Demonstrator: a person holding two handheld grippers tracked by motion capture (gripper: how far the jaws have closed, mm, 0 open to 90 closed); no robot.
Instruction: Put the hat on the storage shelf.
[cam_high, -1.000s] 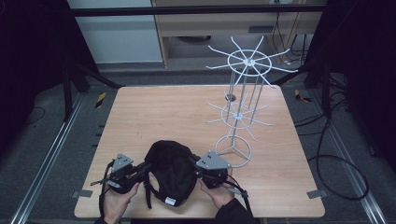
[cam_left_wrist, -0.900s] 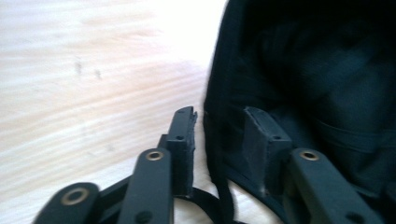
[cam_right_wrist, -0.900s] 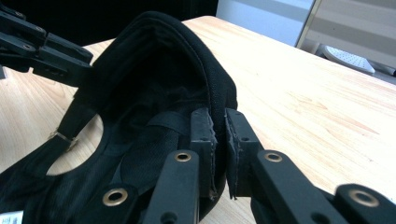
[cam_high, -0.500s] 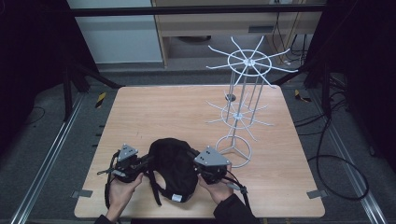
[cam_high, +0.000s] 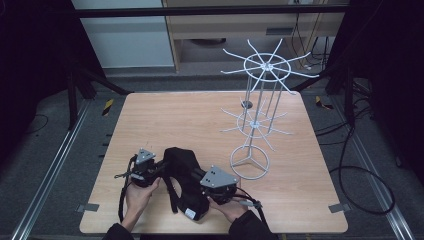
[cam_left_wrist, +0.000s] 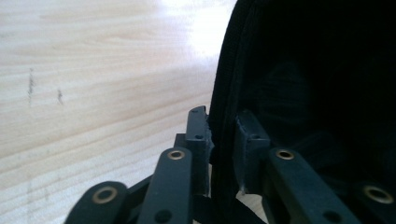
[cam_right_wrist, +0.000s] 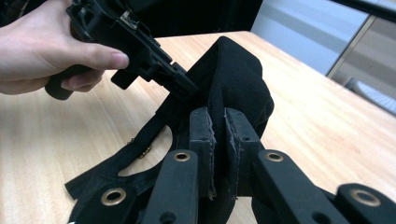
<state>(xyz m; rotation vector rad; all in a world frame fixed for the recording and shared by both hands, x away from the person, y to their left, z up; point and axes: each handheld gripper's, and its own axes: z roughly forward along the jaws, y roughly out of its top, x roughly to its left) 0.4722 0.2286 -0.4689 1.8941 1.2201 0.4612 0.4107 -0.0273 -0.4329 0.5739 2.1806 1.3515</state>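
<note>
A black cap (cam_high: 182, 175) with a loose strap lies crumpled at the table's near edge, between both hand-held grippers. My left gripper (cam_high: 161, 168) is at its left side. In the left gripper view the cap's rim (cam_left_wrist: 224, 93) stands between the pads of the left gripper (cam_left_wrist: 223, 140); the jaws have just been opening a little but still pinch the rim. My right gripper (cam_high: 201, 184) is shut on a fold of the cap (cam_right_wrist: 238, 74), the fabric squeezed between the pads of the right gripper (cam_right_wrist: 218, 126). The right gripper view also shows the left gripper (cam_right_wrist: 187, 86) biting the cap.
A white wire rack (cam_high: 260, 100) with two tiers of spokes stands on a ring base (cam_high: 250, 162) just right of the cap. The wooden table (cam_high: 175, 115) is bare behind the cap. The strap's brass buckle (cam_right_wrist: 140, 149) rests on the wood.
My left gripper has moved inward and slightly away from the person, onto the cap's left side. The cap is now bunched narrower between the grippers. The right gripper has stayed put.
</note>
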